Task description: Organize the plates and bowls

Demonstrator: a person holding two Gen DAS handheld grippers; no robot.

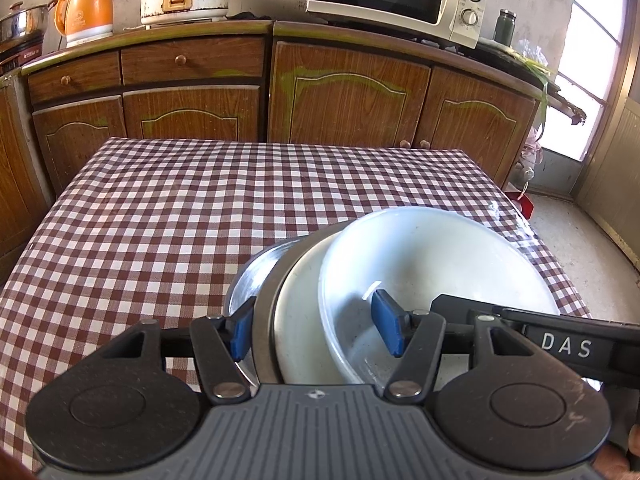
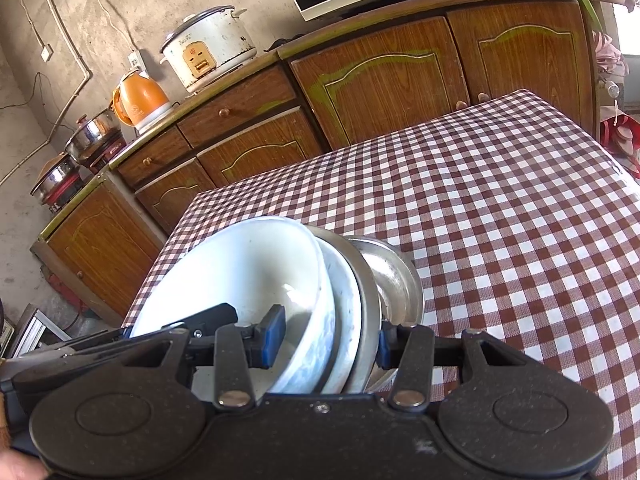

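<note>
The checked table lies bare and passable beyond the nested bowls, with cabinets walling its far edge.

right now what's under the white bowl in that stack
A white plate, then a steel plate and a steel bowl, nested and tilted. Only their edges show; the rest is covered.

Black left tool and right tool, blue pads, silver rivets, ribbed grey base
</note>
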